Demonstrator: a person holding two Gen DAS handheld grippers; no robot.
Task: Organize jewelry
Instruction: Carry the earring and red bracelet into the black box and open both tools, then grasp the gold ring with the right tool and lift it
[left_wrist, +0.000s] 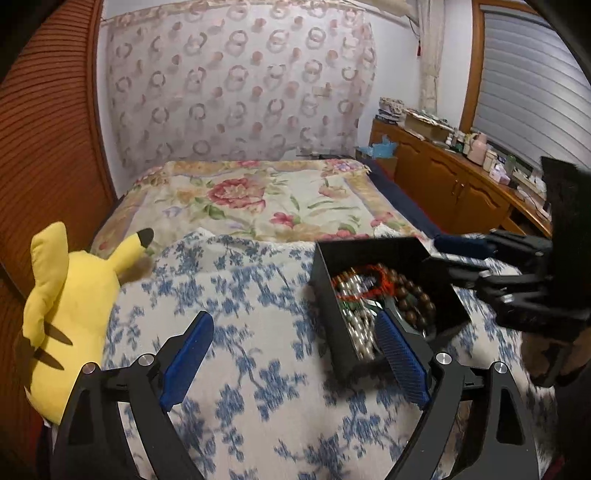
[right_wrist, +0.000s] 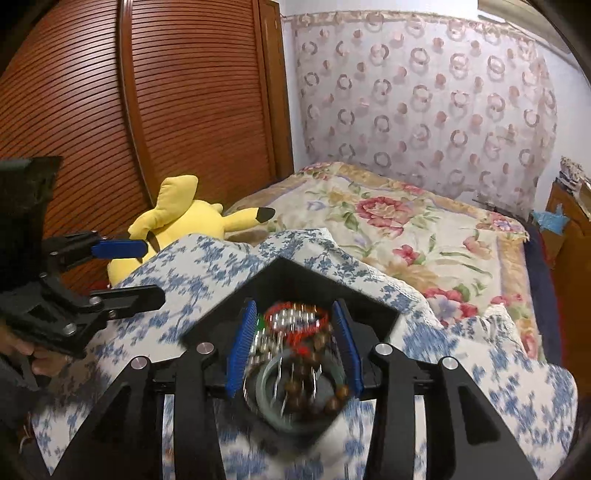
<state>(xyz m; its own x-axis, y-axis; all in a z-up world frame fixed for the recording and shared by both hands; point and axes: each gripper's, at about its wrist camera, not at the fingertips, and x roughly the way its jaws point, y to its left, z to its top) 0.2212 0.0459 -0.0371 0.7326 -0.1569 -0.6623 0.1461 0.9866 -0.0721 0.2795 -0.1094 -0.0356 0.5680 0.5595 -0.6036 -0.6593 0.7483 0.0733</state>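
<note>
A black open box (left_wrist: 369, 251) sits on a blue-flowered white cloth (left_wrist: 240, 288) on the bed. It holds a red bead bracelet (left_wrist: 376, 278), a brown wooden bead bracelet (left_wrist: 415, 301) and silver beads (left_wrist: 356, 328). My left gripper (left_wrist: 295, 321) is open wide to the left of the box, with its right finger by the box's near corner and nothing between its pads. In the right wrist view my right gripper (right_wrist: 294, 310) hangs over the box (right_wrist: 295, 277) with its jaws apart. The red bracelet (right_wrist: 295, 314), brown beads (right_wrist: 332, 398) and a greenish bangle (right_wrist: 266, 391) lie blurred below it.
A yellow plush toy (left_wrist: 66, 295) lies at the left of the cloth by a slatted wooden wardrobe (right_wrist: 184, 92). A floral quilt (left_wrist: 258, 199) covers the bed beyond. A cluttered wooden cabinet (left_wrist: 454, 181) runs along the right. A hand (right_wrist: 40, 362) holds the left gripper (right_wrist: 151, 269).
</note>
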